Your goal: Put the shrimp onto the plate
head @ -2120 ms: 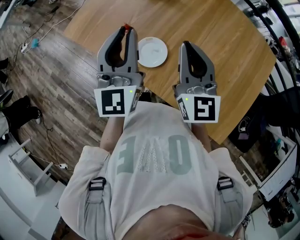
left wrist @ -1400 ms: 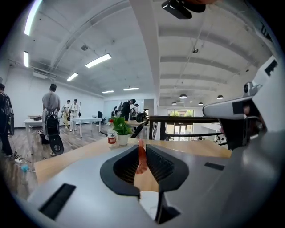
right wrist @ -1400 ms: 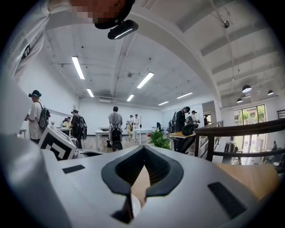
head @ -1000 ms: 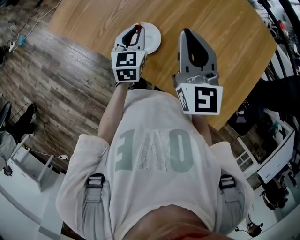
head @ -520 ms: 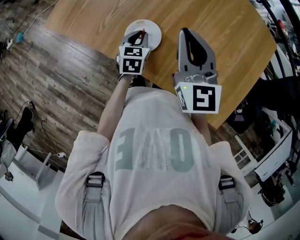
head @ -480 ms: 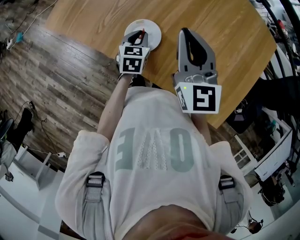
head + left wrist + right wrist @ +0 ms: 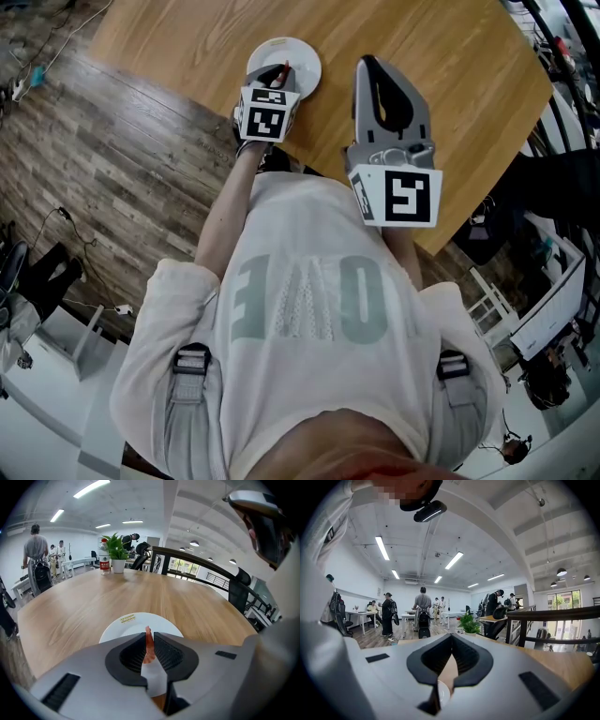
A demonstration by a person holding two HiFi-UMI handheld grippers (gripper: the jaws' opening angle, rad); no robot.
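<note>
A small orange-red shrimp [image 7: 148,645] is pinched upright between the jaws of my left gripper [image 7: 149,641], which is shut on it. In the head view that left gripper [image 7: 279,71] hangs over the near edge of a round white plate [image 7: 302,58] on the wooden table. The same plate [image 7: 136,623] lies just beyond the jaws in the left gripper view. My right gripper [image 7: 373,66] is held above the table to the right of the plate, its jaws shut with nothing between them [image 7: 450,644].
The wooden table [image 7: 422,103] stretches ahead, its near edge over plank floor [image 7: 112,178]. A potted plant [image 7: 115,552] and a bottle [image 7: 104,557] stand at the table's far end. People stand in the room behind. A black railing [image 7: 197,562] runs along the right.
My left gripper with the shrimp has moved forward and right, from beside the plate to over its near edge. The right gripper has stayed about where it was.
</note>
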